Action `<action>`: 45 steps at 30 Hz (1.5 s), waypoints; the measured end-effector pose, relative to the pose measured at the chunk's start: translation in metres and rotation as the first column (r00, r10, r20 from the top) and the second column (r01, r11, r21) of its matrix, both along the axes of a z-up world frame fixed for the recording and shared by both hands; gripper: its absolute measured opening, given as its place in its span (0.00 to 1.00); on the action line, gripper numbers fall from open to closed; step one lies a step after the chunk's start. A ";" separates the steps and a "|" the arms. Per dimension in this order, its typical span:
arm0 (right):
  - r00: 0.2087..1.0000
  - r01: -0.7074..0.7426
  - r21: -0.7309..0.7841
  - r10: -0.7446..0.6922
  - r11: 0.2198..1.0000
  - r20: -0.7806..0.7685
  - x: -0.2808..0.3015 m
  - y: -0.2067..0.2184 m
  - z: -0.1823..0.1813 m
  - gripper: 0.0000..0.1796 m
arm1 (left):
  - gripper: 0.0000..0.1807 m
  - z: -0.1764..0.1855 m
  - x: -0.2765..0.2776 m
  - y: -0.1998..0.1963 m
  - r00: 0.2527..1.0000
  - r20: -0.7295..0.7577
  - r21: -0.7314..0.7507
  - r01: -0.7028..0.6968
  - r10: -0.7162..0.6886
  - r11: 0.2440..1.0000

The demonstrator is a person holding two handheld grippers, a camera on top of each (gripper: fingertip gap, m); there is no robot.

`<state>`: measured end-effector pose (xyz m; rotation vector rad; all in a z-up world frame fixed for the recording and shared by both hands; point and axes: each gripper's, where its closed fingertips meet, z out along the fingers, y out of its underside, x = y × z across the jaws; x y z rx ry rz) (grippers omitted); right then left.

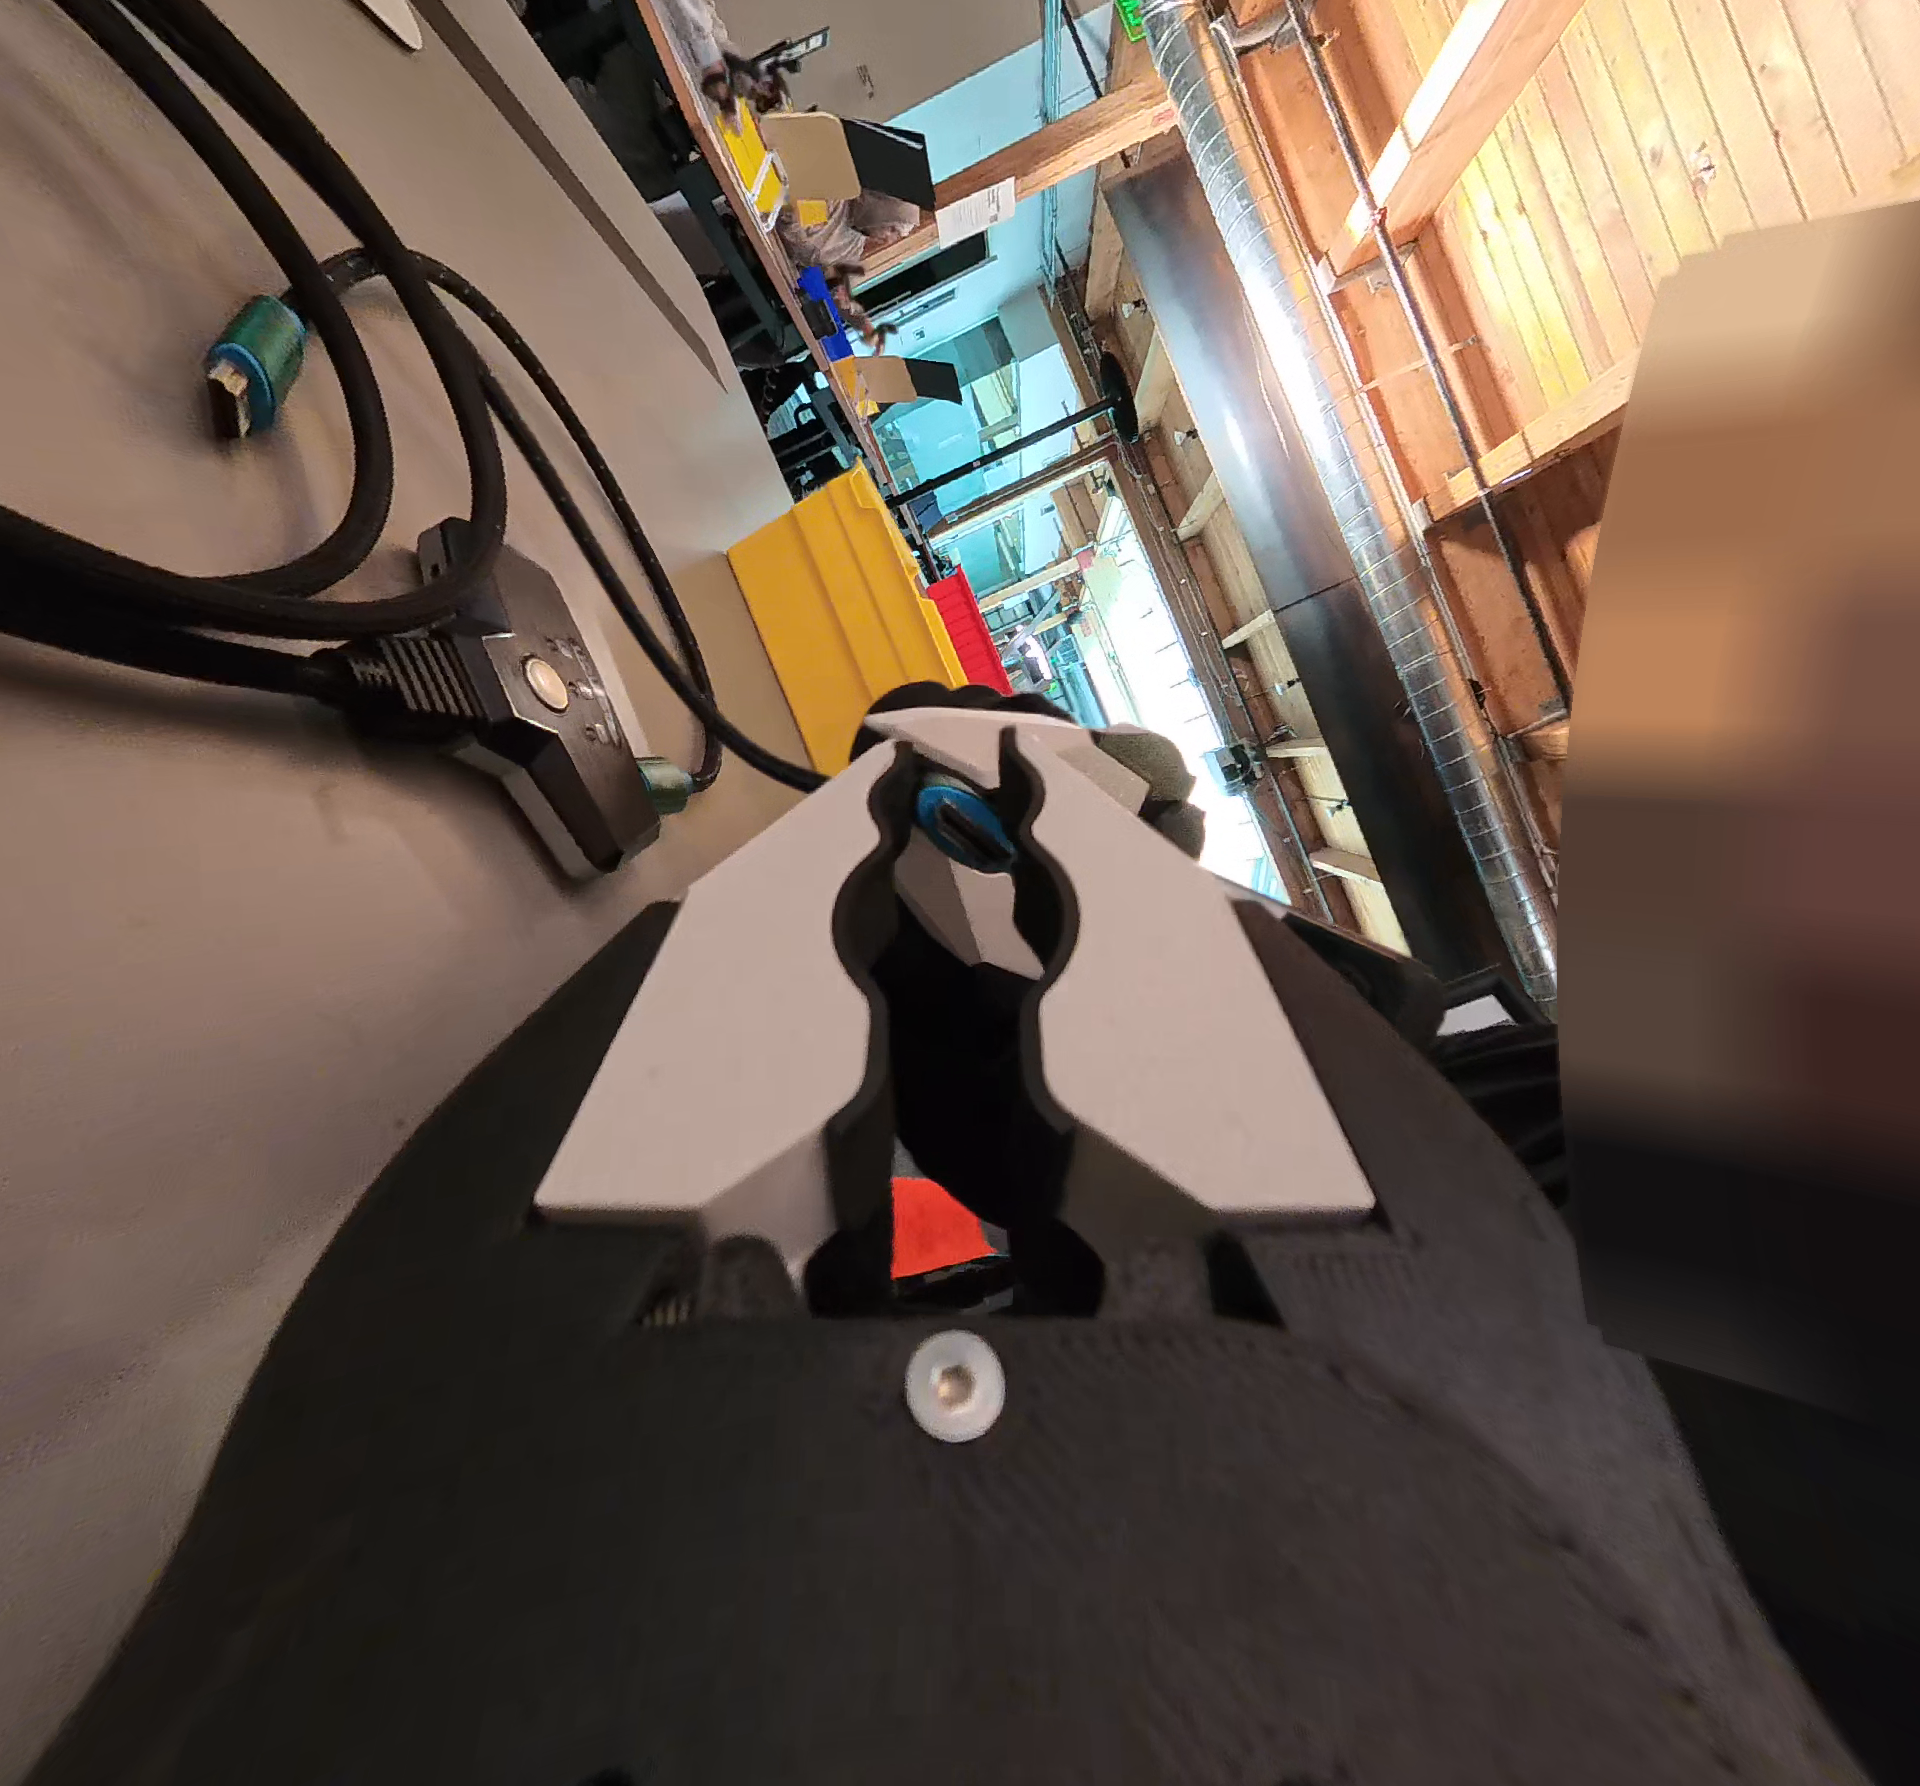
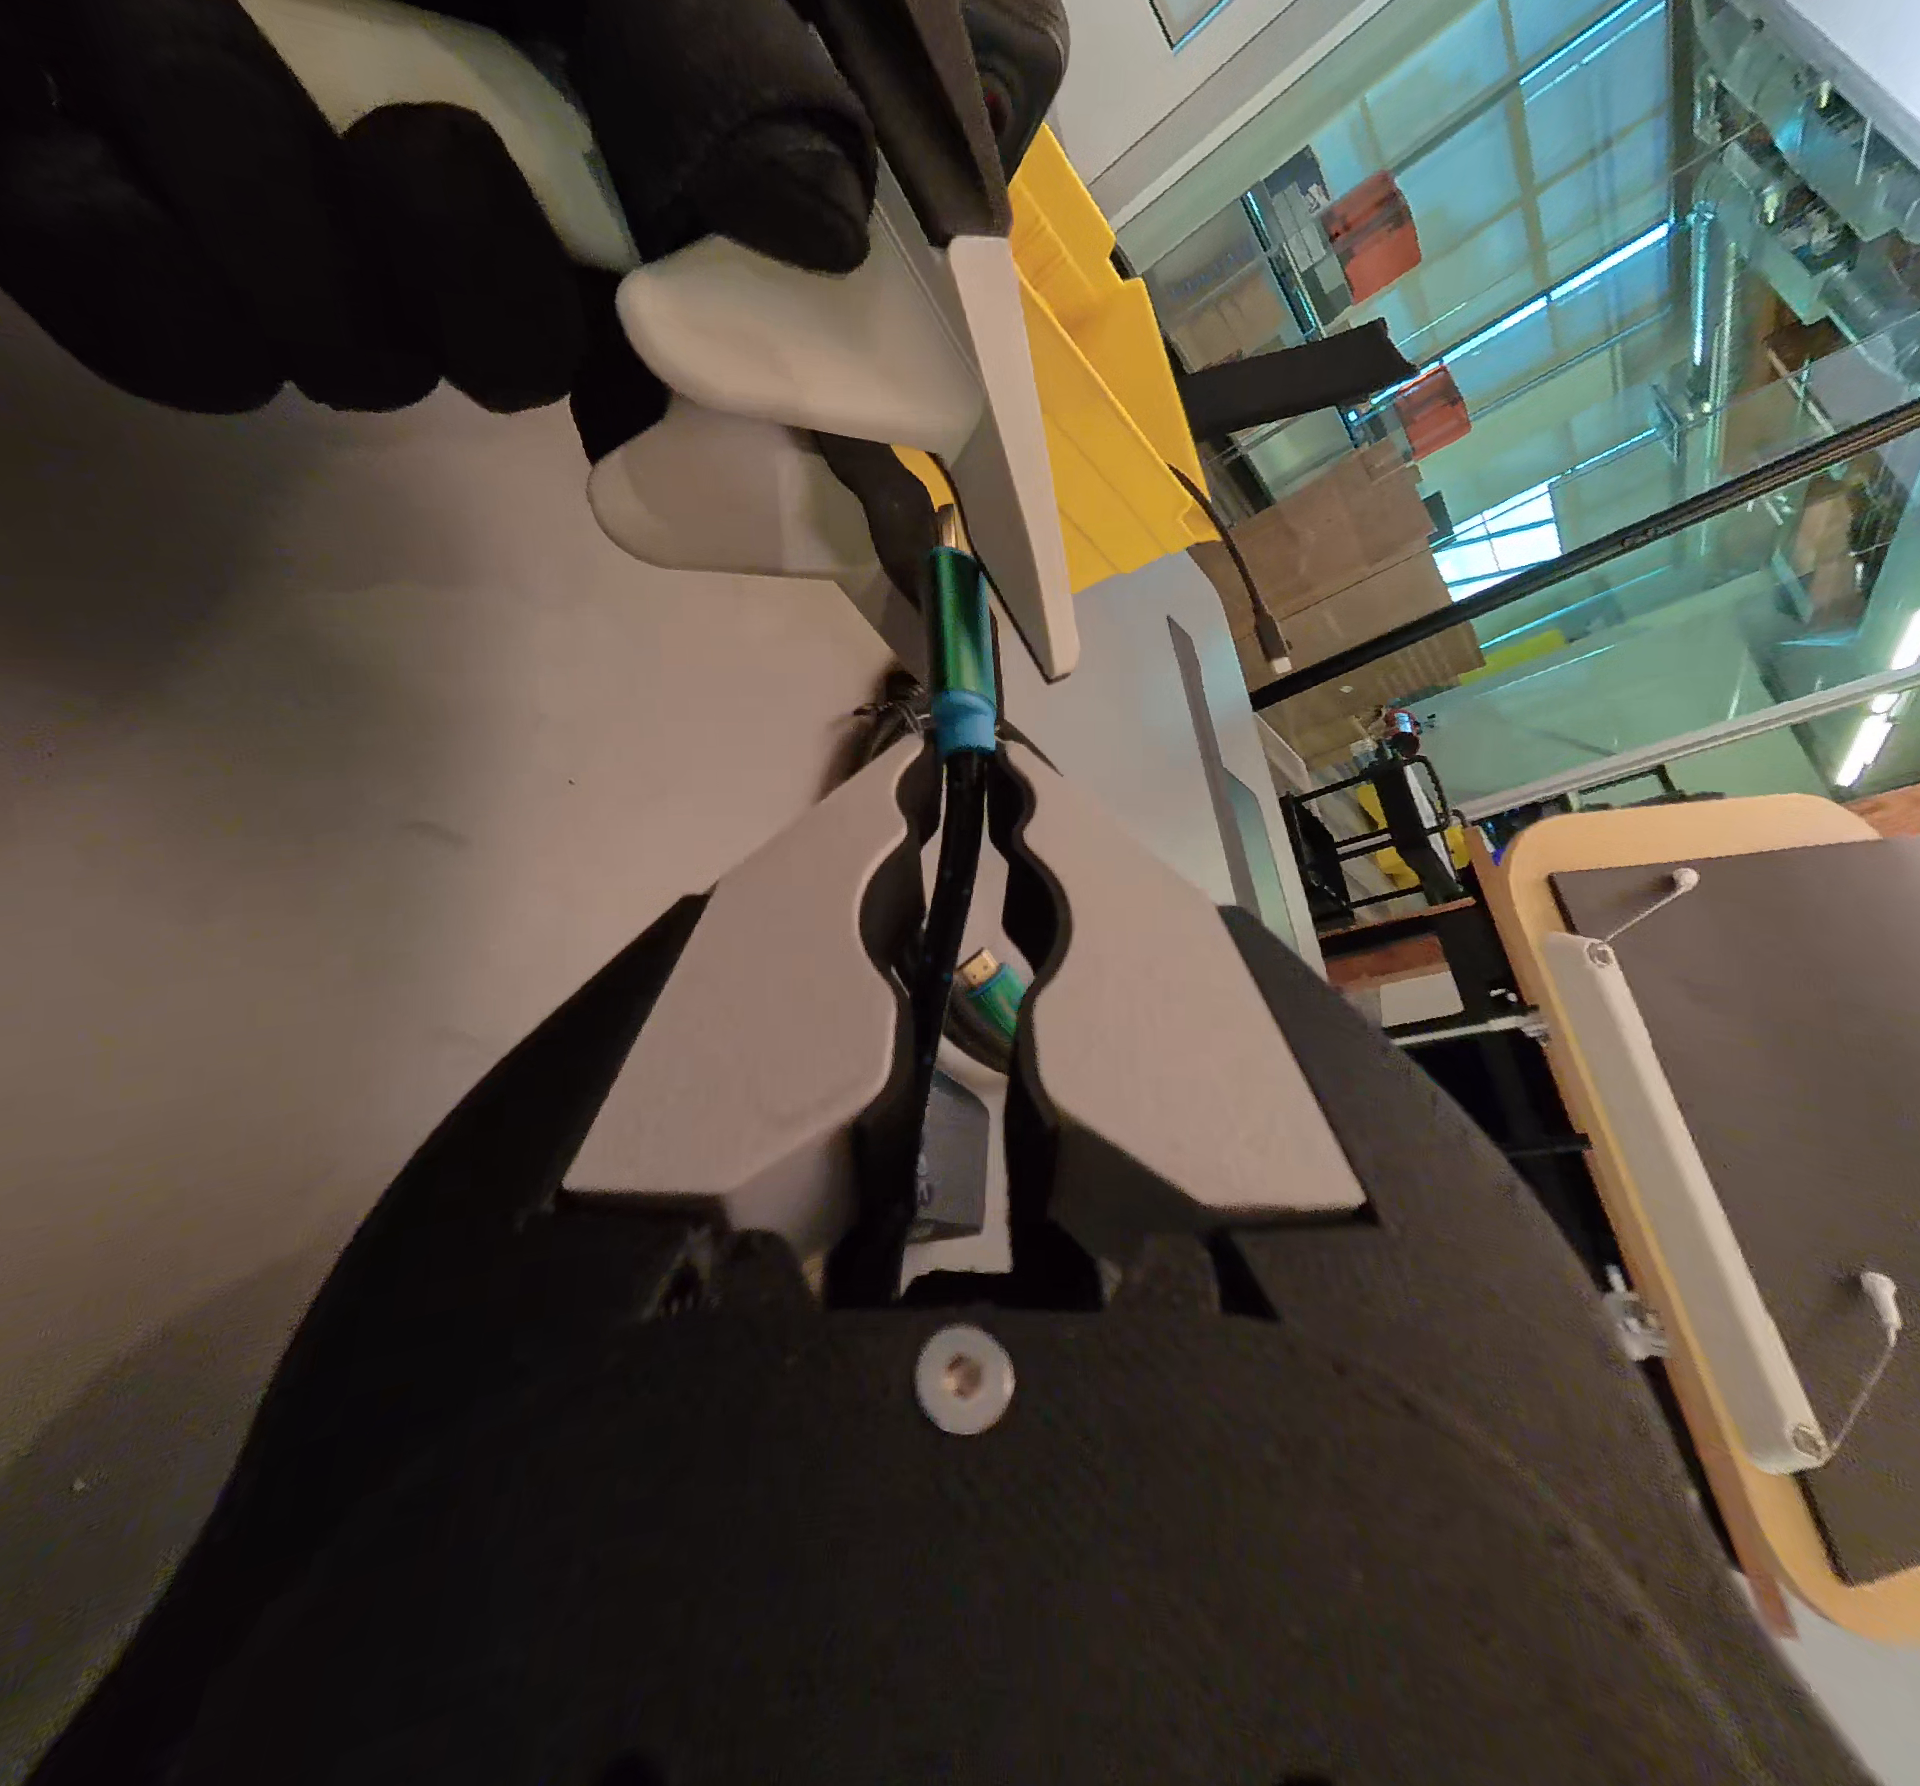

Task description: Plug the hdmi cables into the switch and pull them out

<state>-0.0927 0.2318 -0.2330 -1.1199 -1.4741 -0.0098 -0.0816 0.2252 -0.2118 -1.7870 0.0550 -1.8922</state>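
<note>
The right tool is clenched on a black HDMI cable; its green plug is gripped by the left tool, long axis running away; the switch lies far-left on the surface.

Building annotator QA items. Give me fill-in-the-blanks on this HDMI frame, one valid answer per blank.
1. The right gripper is shut on the braided cable just behind its ___ collar.
2. That cable's plug, pinched in the left gripper, has a metallic body coloured ___.
3. The bin beyond the switch is ___.

Missing words: blue; green; yellow.
</note>
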 end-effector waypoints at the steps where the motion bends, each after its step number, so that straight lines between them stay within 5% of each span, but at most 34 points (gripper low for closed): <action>1: 1.000 0.011 0.012 -0.011 1.000 0.008 0.001 0.002 0.001 0.03 | 0.10 0.001 -0.001 0.000 1.000 0.016 -0.011 0.004 -0.003 1.000; 9: 0.998 0.051 0.061 -0.053 0.997 0.040 0.005 0.010 -0.002 0.03 | 0.08 -0.007 0.003 -0.001 0.999 -0.041 -0.008 0.006 -0.006 1.000; 12: 1.000 -0.007 -0.108 0.003 0.994 -0.029 0.002 0.006 -0.003 0.08 | 0.08 -0.001 0.001 -0.001 0.999 -0.037 0.035 0.012 -0.010 0.999; 16: 0.960 -0.185 -0.424 0.071 0.887 -0.270 0.000 -0.004 0.013 0.21 | 0.07 0.008 -0.001 0.000 0.999 -0.041 0.094 0.009 -0.005 0.995; 27: 0.892 -0.382 -0.567 0.129 0.730 -0.434 -0.006 -0.011 0.012 0.12 | 0.08 0.023 0.014 -0.015 0.998 -0.005 0.282 0.064 -0.065 0.957; 45: 0.888 -0.303 -0.396 0.105 0.867 -0.448 -0.001 -0.006 0.025 0.03 | 0.07 0.032 0.013 -0.007 0.979 0.202 0.234 -0.012 -0.036 0.972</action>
